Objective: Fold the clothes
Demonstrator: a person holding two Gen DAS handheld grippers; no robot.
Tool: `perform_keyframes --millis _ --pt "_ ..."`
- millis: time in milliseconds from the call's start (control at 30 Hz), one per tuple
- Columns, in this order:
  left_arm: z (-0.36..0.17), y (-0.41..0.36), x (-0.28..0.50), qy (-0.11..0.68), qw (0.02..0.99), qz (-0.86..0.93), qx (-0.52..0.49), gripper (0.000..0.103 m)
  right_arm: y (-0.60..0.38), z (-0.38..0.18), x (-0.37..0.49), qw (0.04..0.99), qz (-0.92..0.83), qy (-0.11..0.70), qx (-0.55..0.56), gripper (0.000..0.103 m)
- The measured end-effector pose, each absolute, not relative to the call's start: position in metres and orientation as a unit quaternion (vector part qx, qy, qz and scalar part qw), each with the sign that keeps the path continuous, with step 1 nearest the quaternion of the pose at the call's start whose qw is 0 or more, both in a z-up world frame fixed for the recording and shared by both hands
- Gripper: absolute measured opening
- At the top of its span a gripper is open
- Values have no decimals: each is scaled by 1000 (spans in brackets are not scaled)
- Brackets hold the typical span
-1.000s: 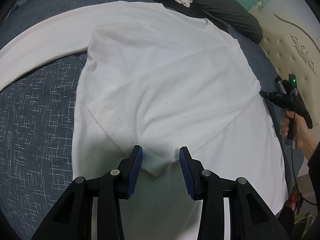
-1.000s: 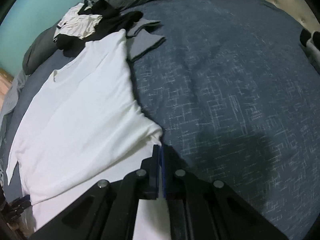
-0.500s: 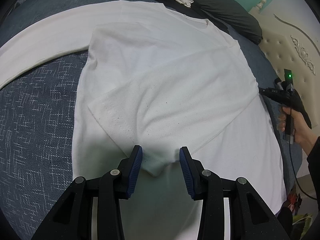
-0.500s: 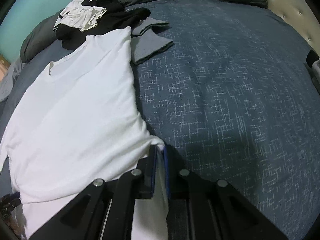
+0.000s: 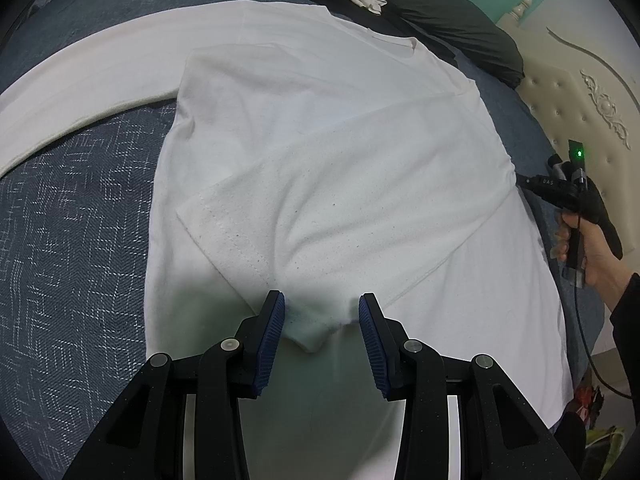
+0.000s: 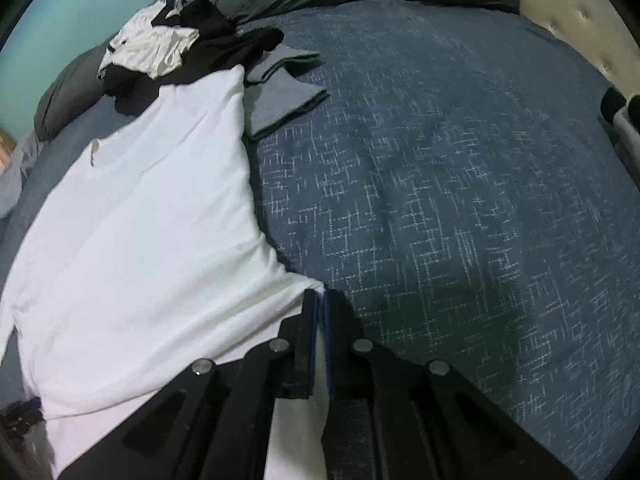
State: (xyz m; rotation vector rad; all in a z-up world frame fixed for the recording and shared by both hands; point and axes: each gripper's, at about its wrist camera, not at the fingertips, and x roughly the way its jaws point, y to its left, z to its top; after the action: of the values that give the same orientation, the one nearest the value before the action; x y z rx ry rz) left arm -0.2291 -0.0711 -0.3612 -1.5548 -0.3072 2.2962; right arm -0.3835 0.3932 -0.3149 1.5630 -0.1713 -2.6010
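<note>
Shirt (image 5: 340,168) on bed (image 6: 460,200); right claw (image 6: 320,300) pinches its edge; left claw (image 5: 322,312) gapes.

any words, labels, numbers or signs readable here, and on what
Small white marking on the right gripper, seen from the left wrist camera: too small and blurred to read.
White shirt: no print or label shows.
Blue bedspread, left gripper: no text.
Nothing else carries readable text.

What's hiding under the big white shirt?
Around the shirt you see the blue bedspread, so it lies on that. One sleeve is folded on top. Anything beneath the shirt is covered.
</note>
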Motion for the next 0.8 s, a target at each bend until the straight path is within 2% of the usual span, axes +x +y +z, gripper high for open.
perform_keyframes --millis 200,300,667,800 --pt "-361 -71 -228 -110 175 810 -549 42 409 -302 -375 19 -861 -49 507 4" --pt "-362 -70 -229 -109 174 810 -549 42 402 -289 -372 37 -873 -56 484 6" --pt "-362 -74 -229 -117 174 808 -551 42 391 -301 -377 47 -867 -105 485 6" --pt "-362 -75 -228 -120 174 808 -550 42 406 -284 -353 30 -881 -142 450 6"
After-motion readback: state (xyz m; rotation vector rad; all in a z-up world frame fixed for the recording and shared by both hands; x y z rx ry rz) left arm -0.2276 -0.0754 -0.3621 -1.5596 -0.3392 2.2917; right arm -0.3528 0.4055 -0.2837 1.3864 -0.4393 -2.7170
